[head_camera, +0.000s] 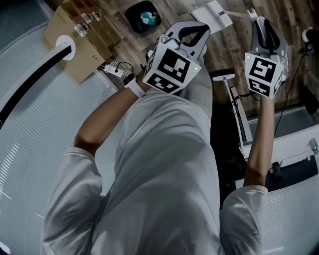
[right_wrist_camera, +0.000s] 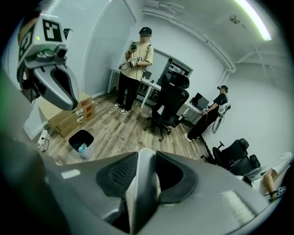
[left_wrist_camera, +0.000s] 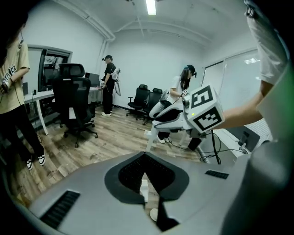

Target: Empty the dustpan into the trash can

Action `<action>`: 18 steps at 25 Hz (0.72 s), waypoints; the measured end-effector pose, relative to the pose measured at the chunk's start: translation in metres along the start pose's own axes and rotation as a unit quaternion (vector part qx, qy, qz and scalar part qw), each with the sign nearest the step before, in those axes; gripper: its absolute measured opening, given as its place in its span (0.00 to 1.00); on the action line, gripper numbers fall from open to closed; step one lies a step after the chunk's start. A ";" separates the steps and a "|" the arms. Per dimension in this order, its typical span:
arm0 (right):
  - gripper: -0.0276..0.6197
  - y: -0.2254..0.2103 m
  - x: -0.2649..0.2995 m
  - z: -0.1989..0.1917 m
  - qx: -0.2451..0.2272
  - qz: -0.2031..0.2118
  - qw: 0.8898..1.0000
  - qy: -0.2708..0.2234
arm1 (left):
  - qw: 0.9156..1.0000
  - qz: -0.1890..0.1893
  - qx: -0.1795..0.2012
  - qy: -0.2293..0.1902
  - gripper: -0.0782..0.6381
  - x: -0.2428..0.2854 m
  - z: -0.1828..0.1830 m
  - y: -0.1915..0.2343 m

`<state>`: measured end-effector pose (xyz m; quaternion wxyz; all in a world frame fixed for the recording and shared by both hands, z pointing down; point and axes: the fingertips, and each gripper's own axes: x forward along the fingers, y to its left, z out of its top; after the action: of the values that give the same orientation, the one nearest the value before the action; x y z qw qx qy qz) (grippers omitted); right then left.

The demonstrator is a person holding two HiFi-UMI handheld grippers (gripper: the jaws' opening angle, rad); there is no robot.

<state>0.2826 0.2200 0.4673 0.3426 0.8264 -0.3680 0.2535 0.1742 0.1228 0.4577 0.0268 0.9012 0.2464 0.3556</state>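
White shirt (head_camera: pixel 164 174) filled most of the head view, for the person was looking straight down at their own tummy. Both arms reached out in front. Each hand held a pair of tongs with a black-and-white cube on it.

The right gripper (right_wrist_camera: pixel 144 158) was holding the dustpan (head_camera: pixel 212 14) by its white handle. The handle sat snug between the two dark pads, so these tongs were closed on it. The flat white pan stuck out past the tongs, above the wood floor (head_camera: pixel 174 10).

The left gripper (left_wrist_camera: pixel 145 155) had its tips pressed together. Nothing was pinched at the tips. A little white bit showed in the gap behind them, but I could not tell what it was.

The trash can (head_camera: pixel 143 16) stood on the floor. It was dark, with some blue and white rubbish inside. It was to the left of the pan and apart from it, not under it. Brown cardboard boxes (head_camera: pixel 75 37) sat near the can. A long white stick (head_camera: pixel 235 107) showed by the person's right side.

Other people stood about the room in the gripper views, and a black office chair (right_wrist_camera: pixel 171 103) stood on the floor.
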 end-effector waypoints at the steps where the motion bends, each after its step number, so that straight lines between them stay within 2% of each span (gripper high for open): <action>1: 0.25 0.002 0.008 -0.006 0.005 -0.001 1.000 0.008 | 1.000 0.002 -0.004 0.002 0.12 -0.001 -0.002 0.001; 5: 0.25 0.005 0.028 -0.037 0.075 -0.001 0.996 0.039 | 1.000 0.014 -0.018 0.009 0.12 -0.005 -0.007 0.005; 8: 0.25 0.000 0.033 -0.042 0.081 -0.007 0.996 0.041 | 0.999 0.018 -0.026 0.008 0.12 -0.010 -0.008 0.009; 15: 0.25 -0.005 0.034 -0.049 0.103 0.040 0.990 0.085 | 0.999 0.022 -0.025 0.009 0.12 -0.020 -0.010 0.011; 18: 0.26 -0.011 0.024 -0.039 0.121 0.027 0.990 0.071 | 0.999 0.026 -0.023 0.005 0.12 -0.029 -0.007 0.013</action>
<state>0.2991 0.2446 0.5038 0.2587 0.8315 -0.3315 0.3632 0.1571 0.0976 0.4478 0.0370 0.9045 0.2150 0.3664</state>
